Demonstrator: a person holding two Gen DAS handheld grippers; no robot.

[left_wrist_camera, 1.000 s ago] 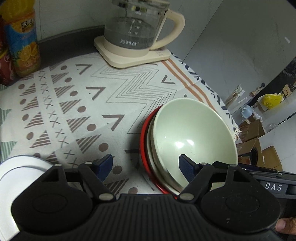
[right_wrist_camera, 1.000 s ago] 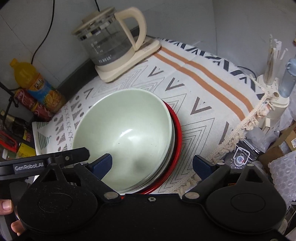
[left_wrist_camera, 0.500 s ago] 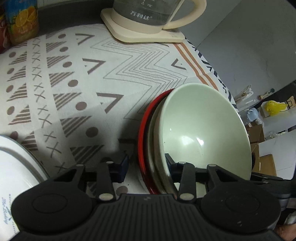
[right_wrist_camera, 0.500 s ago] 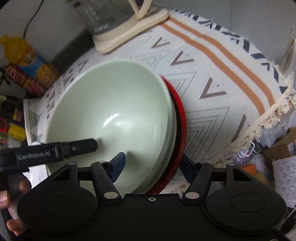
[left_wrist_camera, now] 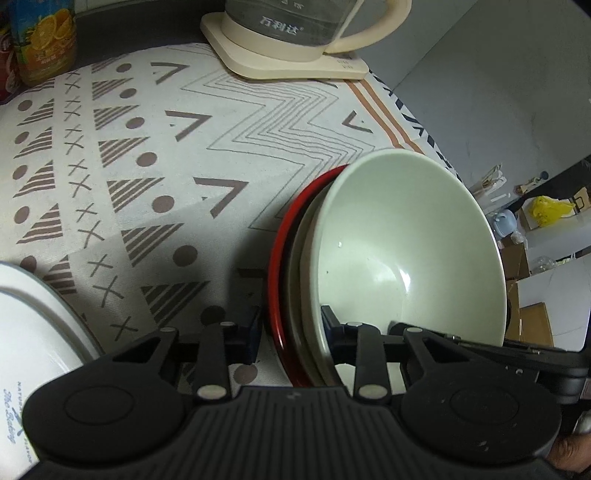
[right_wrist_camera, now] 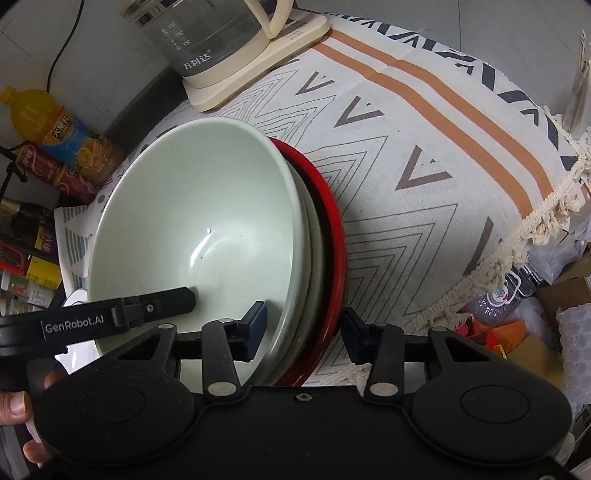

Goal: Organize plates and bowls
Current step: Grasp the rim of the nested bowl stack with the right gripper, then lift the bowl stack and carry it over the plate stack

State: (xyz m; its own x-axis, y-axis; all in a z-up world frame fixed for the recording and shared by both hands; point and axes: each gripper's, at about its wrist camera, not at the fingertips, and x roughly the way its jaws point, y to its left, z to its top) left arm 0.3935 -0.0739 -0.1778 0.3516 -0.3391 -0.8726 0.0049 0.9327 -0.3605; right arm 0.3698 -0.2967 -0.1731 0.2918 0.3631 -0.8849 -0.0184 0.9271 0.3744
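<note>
**Left wrist and right wrist views: both grippers clamped on one stack of dishes**

Left wrist view, largest first: patterned cloth [left_wrist_camera: 155,155] spread over the counter, printed with triangles, dots, crosses and zigzags. Toward the right edge of the cloth, a stack of three nested dishes: pale green bowl [left_wrist_camera: 402,251] on top, a pale plate [left_wrist_camera: 301,258] under it, a red plate [left_wrist_camera: 280,254] at the bottom. Left gripper [left_wrist_camera: 291,332] with jaws closed on the near rim of the stack, one finger outside the red plate, the other inside the bowl. White plate [left_wrist_camera: 33,321] at the lower left, well apart from the stack. Glass kettle [left_wrist_camera: 291,26] on a cream base at the far edge; orange drink bottle [left_wrist_camera: 44,40] at the far left.

Right wrist view: right gripper [right_wrist_camera: 303,328] likewise clamped across the stack's rim on the opposite side, one finger inside the bowl, the other outside the red plate.
</note>
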